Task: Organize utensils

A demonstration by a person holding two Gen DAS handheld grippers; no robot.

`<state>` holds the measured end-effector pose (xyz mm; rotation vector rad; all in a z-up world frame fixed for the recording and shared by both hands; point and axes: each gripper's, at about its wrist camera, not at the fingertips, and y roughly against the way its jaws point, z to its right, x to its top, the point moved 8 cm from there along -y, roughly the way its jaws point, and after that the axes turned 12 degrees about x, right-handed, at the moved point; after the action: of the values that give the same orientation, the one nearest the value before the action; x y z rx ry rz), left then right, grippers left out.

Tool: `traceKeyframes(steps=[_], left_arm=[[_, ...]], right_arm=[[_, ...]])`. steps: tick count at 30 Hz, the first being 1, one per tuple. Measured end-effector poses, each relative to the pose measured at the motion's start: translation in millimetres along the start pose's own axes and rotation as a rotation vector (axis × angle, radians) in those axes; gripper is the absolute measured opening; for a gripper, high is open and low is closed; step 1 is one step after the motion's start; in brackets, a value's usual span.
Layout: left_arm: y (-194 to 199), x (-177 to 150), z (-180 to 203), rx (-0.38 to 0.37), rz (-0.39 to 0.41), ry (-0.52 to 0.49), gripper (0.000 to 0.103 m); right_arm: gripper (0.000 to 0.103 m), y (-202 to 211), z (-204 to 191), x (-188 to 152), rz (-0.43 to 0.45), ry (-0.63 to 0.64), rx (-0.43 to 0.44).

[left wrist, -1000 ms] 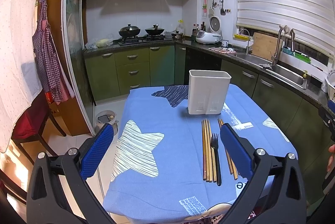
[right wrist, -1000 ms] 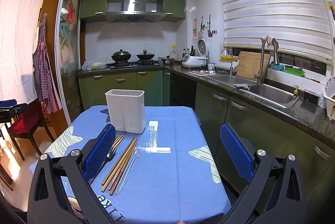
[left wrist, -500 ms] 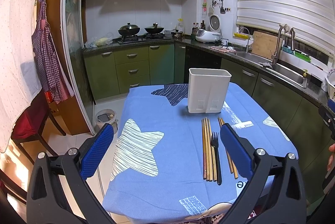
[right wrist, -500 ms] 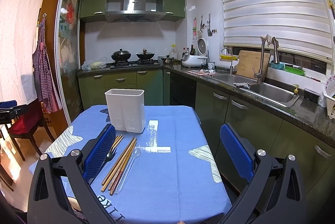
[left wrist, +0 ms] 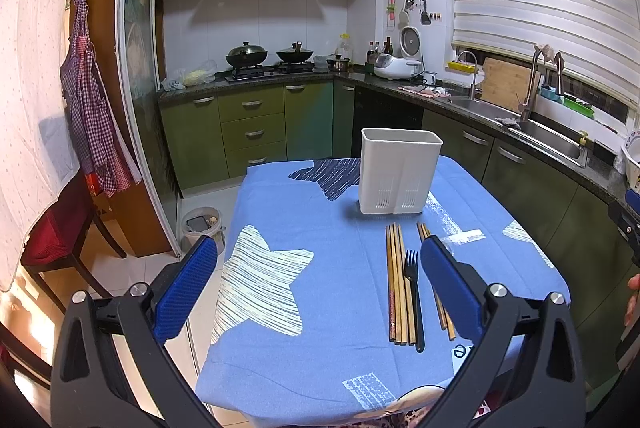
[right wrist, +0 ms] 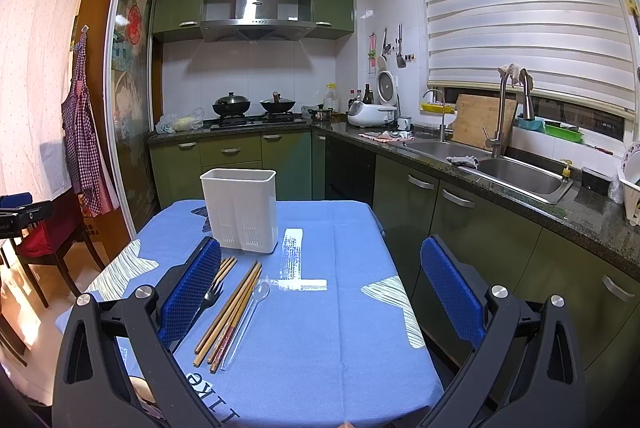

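Utensils, chopsticks (left wrist: 397, 284) and fork (left wrist: 412, 280), lie lined up before the white caddy (left wrist: 400, 172), ready for sorting; left gripper (left wrist: 320, 284) and right gripper (right wrist: 320, 288) hover spread wide, empty

On the table (left wrist: 304, 212) a holder (left wrist: 400, 172) stands upright at the far side. Before it lie chopsticks (left wrist: 396, 284), a fork (left wrist: 413, 292) beside them, then more chopsticks (right wrist: 228, 312). A spoon (right wrist: 250, 312) lies rightmost.

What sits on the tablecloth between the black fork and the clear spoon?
In the right wrist view, a bundle of wooden chopsticks lies between the black fork and the clear spoon.
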<state>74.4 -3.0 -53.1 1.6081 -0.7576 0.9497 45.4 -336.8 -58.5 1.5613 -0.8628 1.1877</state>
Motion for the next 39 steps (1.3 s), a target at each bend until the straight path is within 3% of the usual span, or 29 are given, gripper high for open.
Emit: traceKeyframes(steps=[39], left_arm=[[-0.6,-3.4,-1.5,0.002,-0.009,0.000,0.097]], right_arm=[[0.099,-10.0,-1.9,-9.2,-0.015,-0.001,-0.001]])
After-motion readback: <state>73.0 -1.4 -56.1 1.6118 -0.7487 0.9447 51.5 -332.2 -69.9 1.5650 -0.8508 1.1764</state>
